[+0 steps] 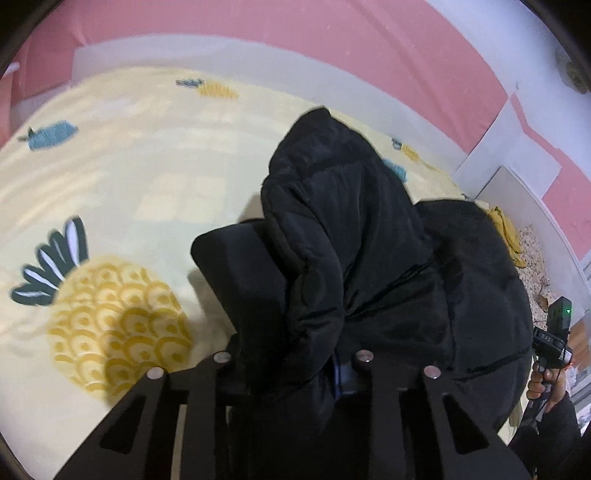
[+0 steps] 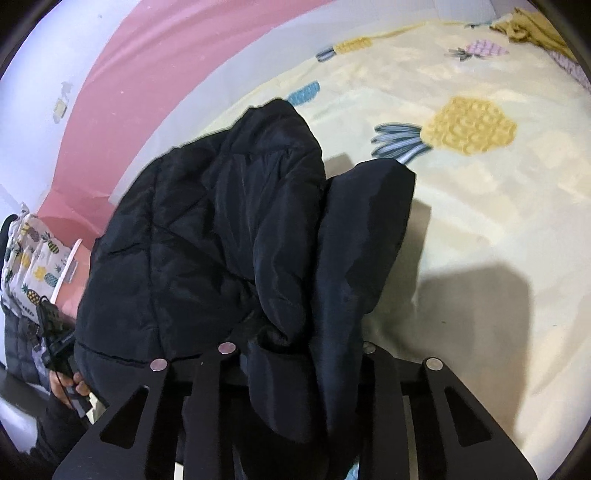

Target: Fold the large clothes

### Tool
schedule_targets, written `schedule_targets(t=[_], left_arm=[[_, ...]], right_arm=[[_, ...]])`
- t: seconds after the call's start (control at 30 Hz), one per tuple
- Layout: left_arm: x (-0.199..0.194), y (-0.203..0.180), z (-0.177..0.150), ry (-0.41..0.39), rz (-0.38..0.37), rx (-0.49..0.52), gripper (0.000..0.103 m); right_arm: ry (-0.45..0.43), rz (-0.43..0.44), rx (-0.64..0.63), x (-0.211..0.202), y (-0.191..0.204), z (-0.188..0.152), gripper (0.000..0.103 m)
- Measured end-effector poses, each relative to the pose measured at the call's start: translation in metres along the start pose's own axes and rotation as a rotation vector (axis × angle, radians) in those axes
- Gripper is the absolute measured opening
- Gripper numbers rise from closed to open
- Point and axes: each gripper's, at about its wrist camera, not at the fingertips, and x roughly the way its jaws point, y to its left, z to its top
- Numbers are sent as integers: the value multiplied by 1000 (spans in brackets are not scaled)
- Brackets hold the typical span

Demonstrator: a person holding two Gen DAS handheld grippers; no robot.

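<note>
A pale yellow bedsheet (image 1: 155,177) printed with pineapples (image 1: 118,325) covers the bed. Behind it runs a pink wall (image 1: 332,40). A crumpled mustard cloth (image 2: 532,26) lies at the far corner.

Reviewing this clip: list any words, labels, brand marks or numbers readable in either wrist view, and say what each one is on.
None can be read with confidence.
Faint pale characters on the other black handheld gripper unit, left wrist view: too small and blurred to read.
Padded black quilted jacket: no label or logo showing.
Pale yellow pineapple-print bedsheet: pictures only, no text.
Small sticker on the white wall, right wrist view: too blurred to read.
</note>
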Motion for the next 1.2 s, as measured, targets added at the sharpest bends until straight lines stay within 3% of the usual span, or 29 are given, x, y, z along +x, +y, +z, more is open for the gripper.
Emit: schedule_targets(t=[0.3,0.67,0.93,1.2], left_arm=[[-52,-18,4,-85,-8,26,27],[-73,-11,22,-144,-12,28,27],[-53,-42,65,-175,-36,60,27],[-1,-94,105,-168,-85,101,27]], right_arm=[[-67,37,-55,-49,27,-3,25],[-108,68,-79,-50,22,9,25],[-157,54,-82,-55,15,48,25],[-219,-7,-50,-60,-22,97,25]])
